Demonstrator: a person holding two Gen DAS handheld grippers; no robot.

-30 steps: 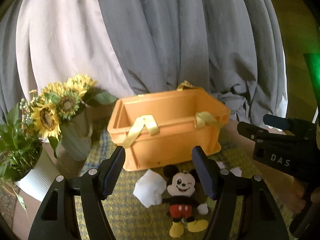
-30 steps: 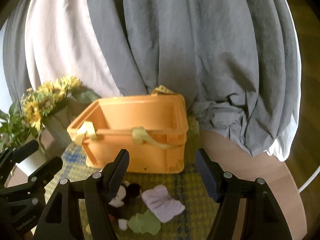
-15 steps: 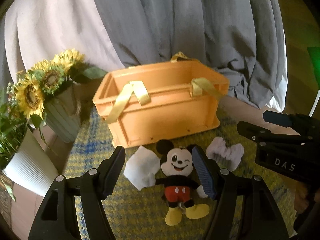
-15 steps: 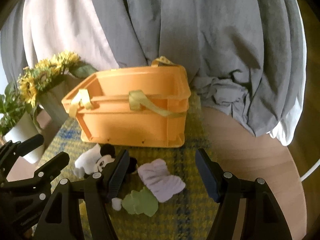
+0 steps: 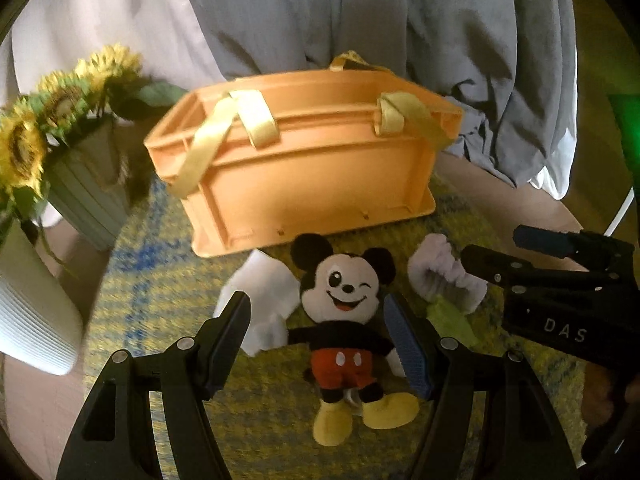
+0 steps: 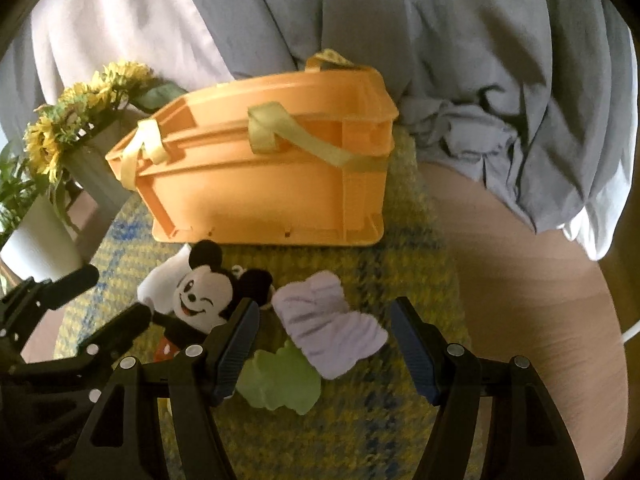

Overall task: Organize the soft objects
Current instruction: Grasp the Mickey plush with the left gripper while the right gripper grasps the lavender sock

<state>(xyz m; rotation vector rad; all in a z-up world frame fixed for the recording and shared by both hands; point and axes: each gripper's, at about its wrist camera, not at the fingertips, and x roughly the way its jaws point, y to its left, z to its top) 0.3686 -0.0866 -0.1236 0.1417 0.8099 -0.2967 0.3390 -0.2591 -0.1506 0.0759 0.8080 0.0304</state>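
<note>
A Mickey Mouse plush (image 5: 344,320) lies on its back on the yellow woven mat (image 5: 160,304), in front of an orange plastic crate (image 5: 304,168) with yellow ribbon handles. My left gripper (image 5: 320,344) is open, its fingers on either side of the plush above it. A white cloth (image 5: 264,304) lies left of the plush. A lilac cloth (image 6: 328,328) and a green cloth (image 6: 280,380) lie to its right. My right gripper (image 6: 324,344) is open above the lilac and green cloths. The plush (image 6: 200,300) and crate (image 6: 264,184) also show in the right wrist view.
A vase of sunflowers (image 5: 52,120) and a white ribbed pot (image 5: 32,312) stand left of the crate. Grey and white curtains (image 5: 360,12) hang behind. The mat lies on a round wooden table (image 6: 532,280); its edge curves at the right.
Both grippers have come lower and closer to the mat. The plush now lies between my left fingers and the lilac cloth between my right fingers. Both stay open.
</note>
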